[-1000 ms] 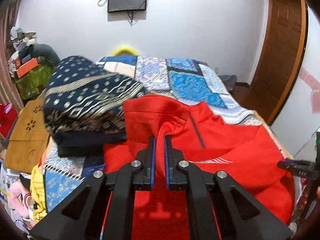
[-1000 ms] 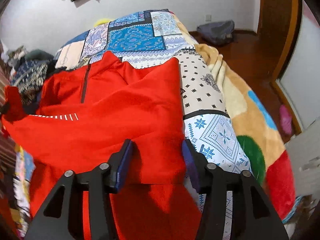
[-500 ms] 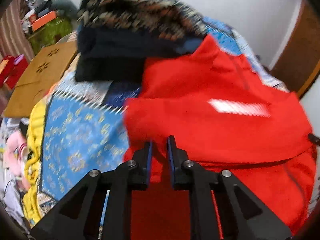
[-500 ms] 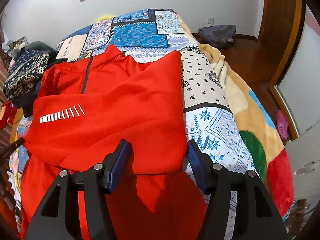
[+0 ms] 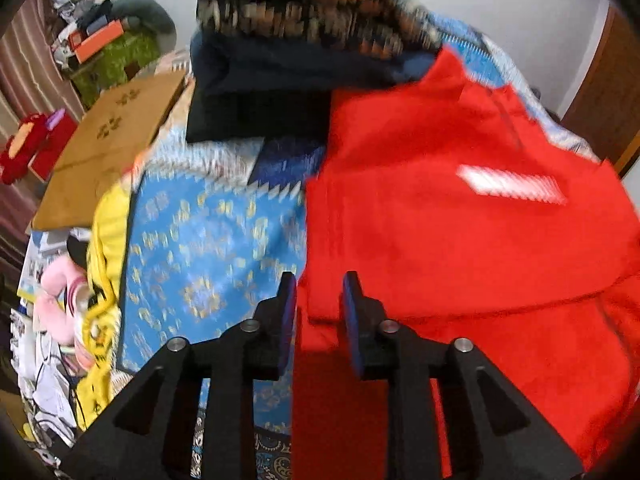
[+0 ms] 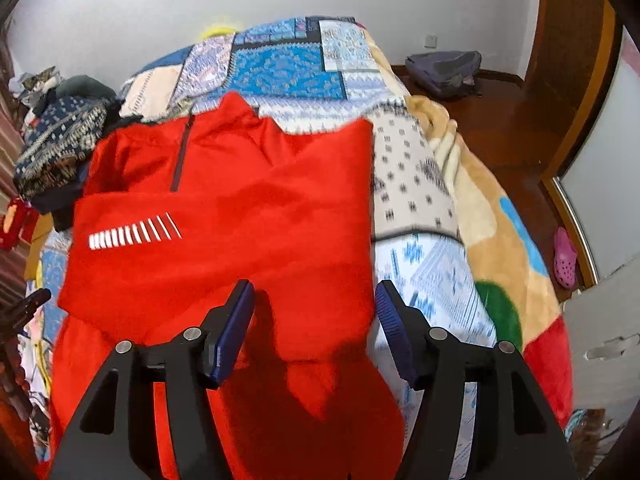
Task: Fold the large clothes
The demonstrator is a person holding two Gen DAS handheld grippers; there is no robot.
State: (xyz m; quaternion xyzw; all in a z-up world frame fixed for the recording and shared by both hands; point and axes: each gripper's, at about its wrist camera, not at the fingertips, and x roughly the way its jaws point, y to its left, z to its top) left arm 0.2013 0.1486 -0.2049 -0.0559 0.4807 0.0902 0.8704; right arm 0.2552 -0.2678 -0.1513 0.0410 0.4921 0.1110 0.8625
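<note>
A large red zip-neck top (image 6: pixel 240 220) with white reflective stripes (image 6: pixel 134 234) lies on the bed, both sides folded in over its middle. It also shows in the left wrist view (image 5: pixel 460 232). My left gripper (image 5: pixel 318 300) is open, its jaws a little apart above the folded left edge of the top, holding nothing. My right gripper (image 6: pixel 314 320) is wide open over the lower right part of the top, empty. The tip of the left gripper shows at the left edge of the right wrist view (image 6: pixel 28 306).
The bed has a patchwork cover (image 6: pixel 288 64) and a beige blanket (image 6: pixel 480 216). A folded stack of dark patterned clothes (image 5: pixel 304 40) sits by the top's collar. A brown board (image 5: pixel 108 140), toys and clutter lie left of the bed. A backpack (image 6: pixel 444 68) and a pink shoe (image 6: pixel 564 256) are on the floor.
My left gripper has laid the left side of the top over its middle and opened, letting go of the cloth. My right gripper stayed open and drew back slightly.
</note>
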